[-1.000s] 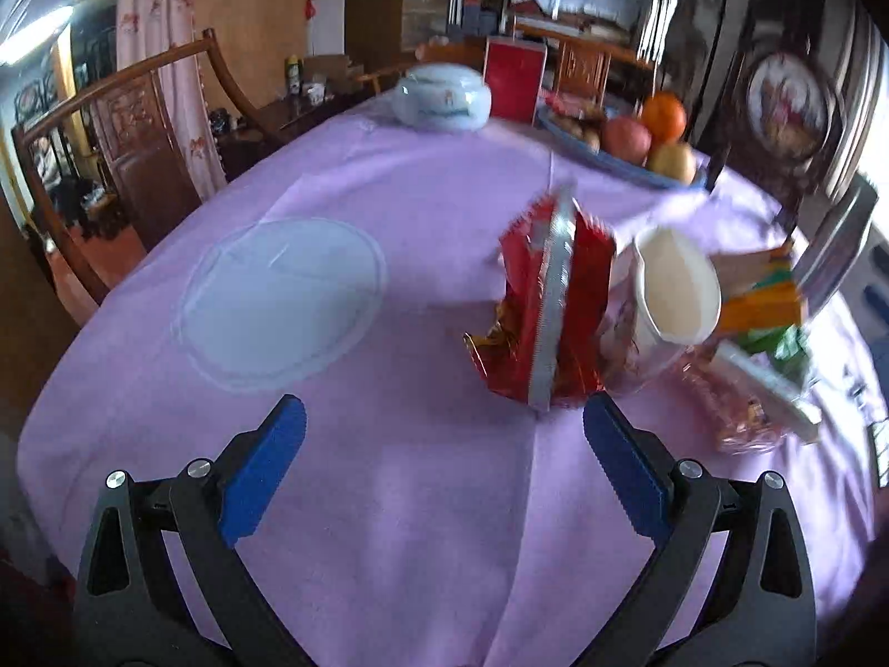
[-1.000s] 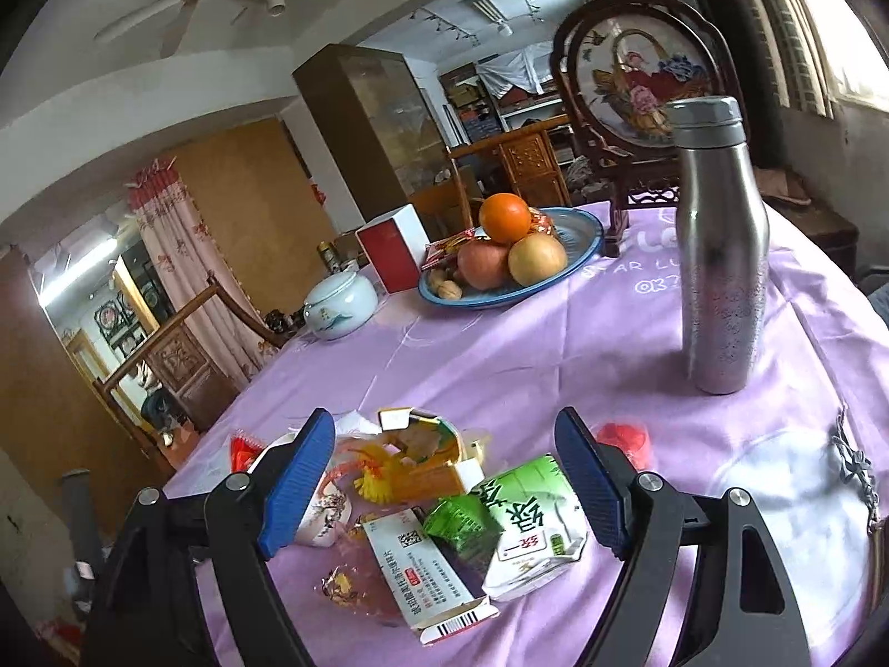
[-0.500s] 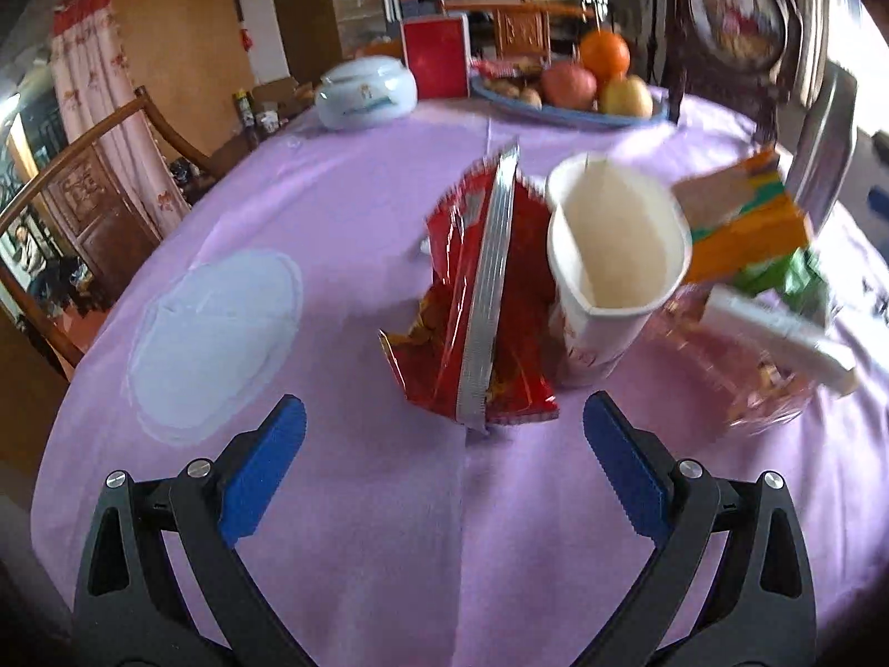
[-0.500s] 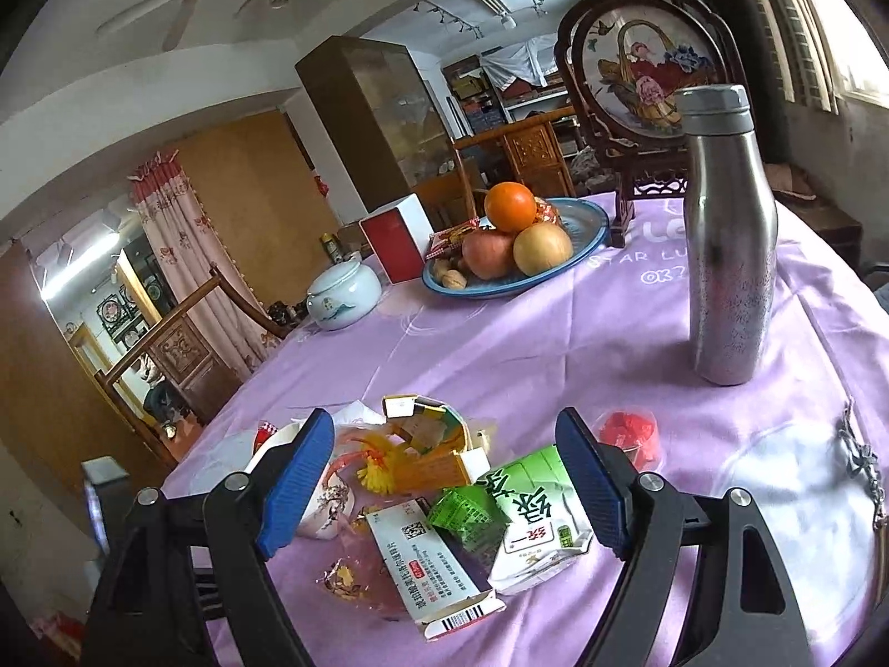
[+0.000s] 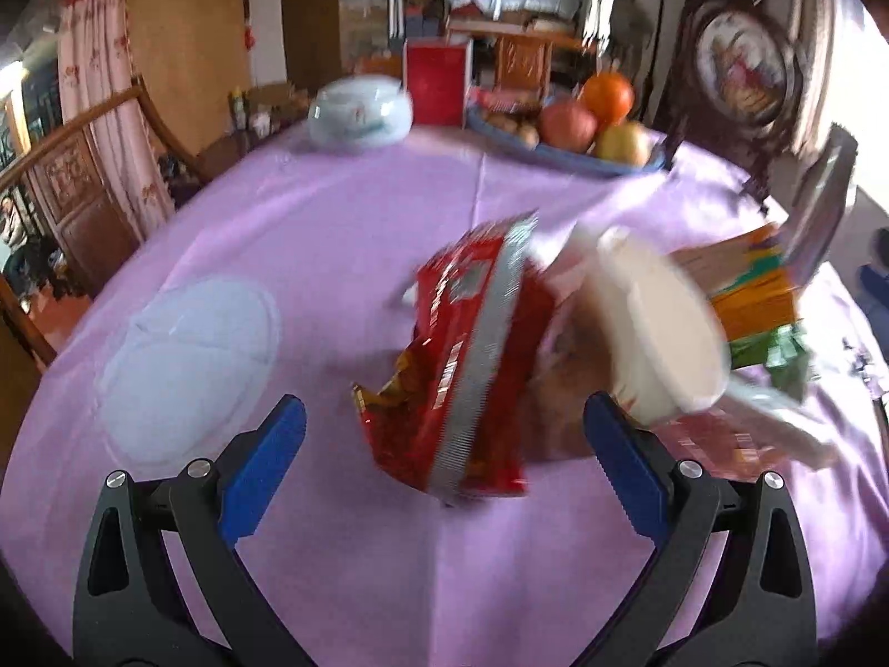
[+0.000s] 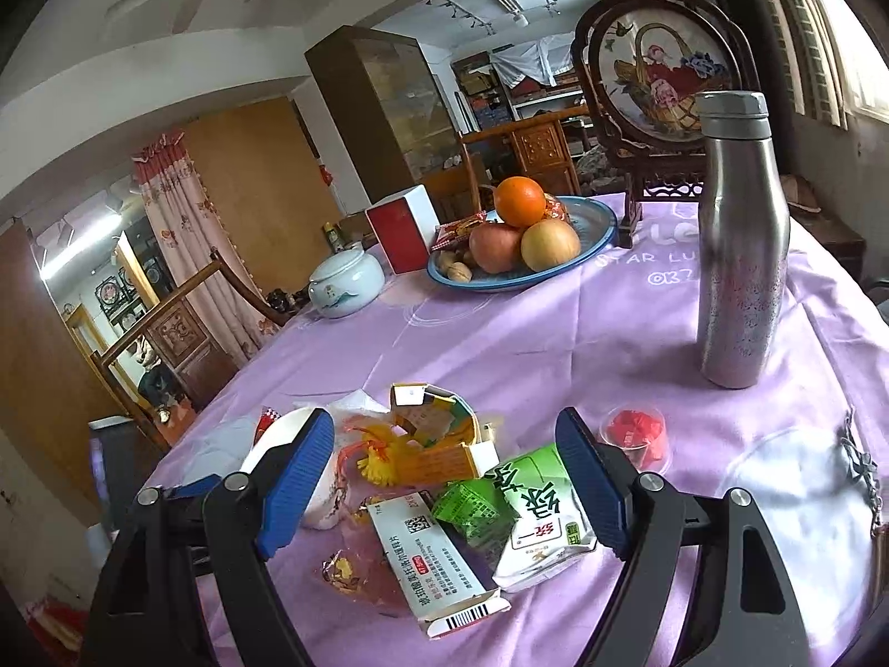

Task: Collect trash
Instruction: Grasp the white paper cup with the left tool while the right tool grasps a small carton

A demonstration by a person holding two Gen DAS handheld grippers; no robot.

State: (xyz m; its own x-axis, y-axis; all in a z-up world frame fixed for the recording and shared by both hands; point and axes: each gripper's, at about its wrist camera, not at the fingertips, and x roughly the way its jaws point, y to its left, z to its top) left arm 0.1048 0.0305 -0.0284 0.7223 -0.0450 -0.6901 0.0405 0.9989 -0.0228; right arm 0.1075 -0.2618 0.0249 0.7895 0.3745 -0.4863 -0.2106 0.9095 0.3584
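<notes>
Left hand-held gripper [image 5: 444, 458]: blue pads wide apart, nothing between them touching either pad. Ahead of it, in the gap as seen from the left wrist view, a red snack bag [image 5: 467, 367] stands crumpled on the lilac cloth of the desk [image 5: 344, 233], its silver seam running top to bottom. Just right of the bag a white paper cup [image 5: 661, 328] lies tipped, mouth toward the camera; whether cup and bag touch cannot be told through the blur.

Right hand-held gripper [image 6: 444, 478]: pads also spread wide, clamped on nothing. Trash pile lies on the cloth between and just beyond its pads:
- green drink carton [image 6: 542, 517], flattened, close to the right pad
- white medicine box [image 6: 436, 567] with a barcode, nearest the camera
- torn yellow-orange carton [image 6: 439, 444], behind the box
- crumpled green wrapper [image 6: 472, 508] between box and drink carton
- the paper cup, partly hidden by the left pad

A small clear cup with red contents [image 6: 636, 433] sits apart, right of the pile. Steel bottle [image 6: 739, 244] upright, well beyond it. Fruit plate [image 6: 597, 225] and a white lidded jar [image 6: 344, 280] at the far side of the desk.
</notes>
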